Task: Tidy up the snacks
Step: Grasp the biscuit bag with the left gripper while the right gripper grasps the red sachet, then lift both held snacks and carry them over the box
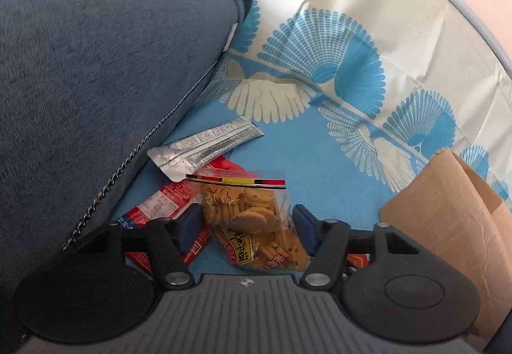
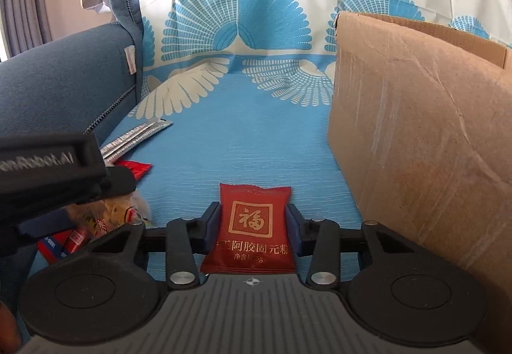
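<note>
Two handheld claws worked a scatter of snacks on a blue-and-cream patterned cloth (image 2: 262,142). Nearest the right-wrist camera, the right claw (image 2: 252,222) stood narrowed around a red sachet (image 2: 251,226), its blue pads touching or all but touching both edges; whether they already pressed firmly could not be told. A firm squeeze before lifting looked wise, since the slick packet could slide. The cardboard box (image 2: 422,136), at about two o'clock from that claw and just beside it, appeared the likely destination.

In the left-wrist view, the left claw (image 1: 246,226) straddled a clear bag of crackers (image 1: 252,219) at medium width, the pads apparently short of the film. Closing gently seemed best, to spare the contents. Red wrappers (image 1: 160,206) lay beneath at ten o'clock, a silver stick pack (image 1: 204,149) beyond at eleven, against a grey-blue cushion (image 1: 96,66).
</note>
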Tool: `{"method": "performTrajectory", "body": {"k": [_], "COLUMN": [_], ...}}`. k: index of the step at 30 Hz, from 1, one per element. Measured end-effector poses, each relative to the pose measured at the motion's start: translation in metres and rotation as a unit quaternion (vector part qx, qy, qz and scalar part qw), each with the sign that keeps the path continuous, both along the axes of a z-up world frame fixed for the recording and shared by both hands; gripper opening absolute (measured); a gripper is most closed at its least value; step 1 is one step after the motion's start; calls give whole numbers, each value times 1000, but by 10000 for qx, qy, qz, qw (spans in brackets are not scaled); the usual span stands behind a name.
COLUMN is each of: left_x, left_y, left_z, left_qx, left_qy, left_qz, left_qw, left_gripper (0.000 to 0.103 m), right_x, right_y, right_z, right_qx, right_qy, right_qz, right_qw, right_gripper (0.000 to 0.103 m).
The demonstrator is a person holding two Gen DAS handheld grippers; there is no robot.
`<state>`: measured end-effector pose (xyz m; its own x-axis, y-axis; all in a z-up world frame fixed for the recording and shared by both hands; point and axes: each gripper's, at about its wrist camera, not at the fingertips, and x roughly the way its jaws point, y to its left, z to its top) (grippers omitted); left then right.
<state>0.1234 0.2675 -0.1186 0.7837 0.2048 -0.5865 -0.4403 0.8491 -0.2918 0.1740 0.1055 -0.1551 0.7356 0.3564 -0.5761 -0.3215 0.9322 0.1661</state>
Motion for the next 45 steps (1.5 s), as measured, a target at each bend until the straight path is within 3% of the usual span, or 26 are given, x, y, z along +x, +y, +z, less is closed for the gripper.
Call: {"method": "performTrajectory", "body": {"k": [5,9,19,23,26,28,32,38,45], "left_x": [-14,-36,-111,-125,-126,-130,-145,-155,-157], "left_y": [-11,-22,-37,-35,-38,-35,-31,-63,-76], "left_z": [8,22,66,77,79,75,73,90,106], "left_qx": [359,560,343,113,480,445,277,859,933], "left_qy": [-100,-235,-569,-96,624,910,709,136,-161], "left_qz": [-137,-234,-187,-409,-835,-954,-780,-976,-941], "left_qw": [9992,9979,9976,9991,9934,9903,9940,9914,9911], "left_gripper": [56,56,56,56,56,56,56,56,56], "right_x": [-19,-49,-134,-156,-162,-166,-169,-169,-173], "right_y": [-5,-11,-50,-66,-71,-71,-70,-79,-101], "right_z": [11,29,53,59,58,57,57,69,97], "right_qx": [-33,-126,-140,-187,-163,-203,-224,-79,204], "right_qy": [-112,-201,352,352,483,520,451,61,-521], "right_qz": [323,763,1485,1617,1695,1726,1711,1592,1420], "right_qw": [9994,9968,9882,9860,9842,9834,9840,9872,9883], "right_gripper": [44,44,44,44,44,44,44,44,44]}}
